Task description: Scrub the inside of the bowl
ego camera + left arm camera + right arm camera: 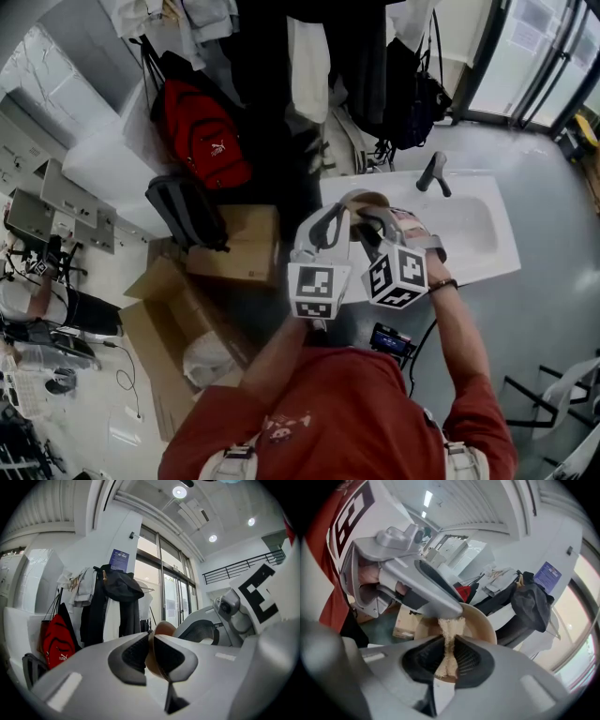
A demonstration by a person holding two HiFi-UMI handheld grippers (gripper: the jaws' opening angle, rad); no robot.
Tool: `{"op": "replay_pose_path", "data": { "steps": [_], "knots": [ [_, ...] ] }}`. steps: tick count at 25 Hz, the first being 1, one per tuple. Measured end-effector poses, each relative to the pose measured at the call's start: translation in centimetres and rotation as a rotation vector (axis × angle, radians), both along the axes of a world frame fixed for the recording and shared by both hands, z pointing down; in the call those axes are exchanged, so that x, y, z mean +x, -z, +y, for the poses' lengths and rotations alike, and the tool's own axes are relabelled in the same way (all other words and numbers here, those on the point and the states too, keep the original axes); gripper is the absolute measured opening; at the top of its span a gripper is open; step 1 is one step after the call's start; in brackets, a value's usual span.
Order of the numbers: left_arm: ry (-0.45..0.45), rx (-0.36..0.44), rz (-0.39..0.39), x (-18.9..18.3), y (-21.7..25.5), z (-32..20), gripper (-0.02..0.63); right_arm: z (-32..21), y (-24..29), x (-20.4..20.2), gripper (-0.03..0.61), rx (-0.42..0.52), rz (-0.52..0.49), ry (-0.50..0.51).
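Note:
A tan bowl is held up above the white sink. My left gripper is shut on the bowl's rim; in the left gripper view the rim sits pinched between its dark pads. My right gripper is right beside it, shut on a beige scrubbing cloth. In the right gripper view the cloth reaches into the bowl, just under the tip of the left gripper. Most of the bowl's inside is hidden by the grippers.
A dark faucet stands at the sink's far edge. To the left are a red backpack, a grey bag and cardboard boxes on the floor. Coats hang behind.

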State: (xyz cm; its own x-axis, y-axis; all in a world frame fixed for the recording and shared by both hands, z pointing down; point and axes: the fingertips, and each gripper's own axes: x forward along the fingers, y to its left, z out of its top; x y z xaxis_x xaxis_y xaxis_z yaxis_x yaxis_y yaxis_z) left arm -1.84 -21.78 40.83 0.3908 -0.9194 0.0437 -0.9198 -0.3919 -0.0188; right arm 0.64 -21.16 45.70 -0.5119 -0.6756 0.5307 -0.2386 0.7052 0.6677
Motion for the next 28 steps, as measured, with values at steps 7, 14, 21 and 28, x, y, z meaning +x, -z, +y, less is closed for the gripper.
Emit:
{"op": "replay_pose_path", "data": {
  "steps": [7, 14, 21, 28],
  "knots": [
    [0.007, 0.013, 0.006, -0.3, 0.4, 0.0, 0.038, -0.7, 1.2, 0.1, 0.052, -0.143, -0.234, -0.119],
    [0.017, 0.014, 0.007, -0.4, 0.4, 0.0, 0.038, -1.2, 1.8, 0.3, 0.052, -0.281, -0.46, -0.217],
    [0.034, 0.028, 0.026, -0.6, 0.5, 0.0, 0.038, -1.8, 1.8, 1.3, 0.052, -0.463, -0.771, -0.379],
    [0.044, 0.036, 0.038, -0.6, 0.7, 0.0, 0.038, -2.0, 2.2, 2.2, 0.052, -0.583, -1.003, -0.491]
  ]
}}
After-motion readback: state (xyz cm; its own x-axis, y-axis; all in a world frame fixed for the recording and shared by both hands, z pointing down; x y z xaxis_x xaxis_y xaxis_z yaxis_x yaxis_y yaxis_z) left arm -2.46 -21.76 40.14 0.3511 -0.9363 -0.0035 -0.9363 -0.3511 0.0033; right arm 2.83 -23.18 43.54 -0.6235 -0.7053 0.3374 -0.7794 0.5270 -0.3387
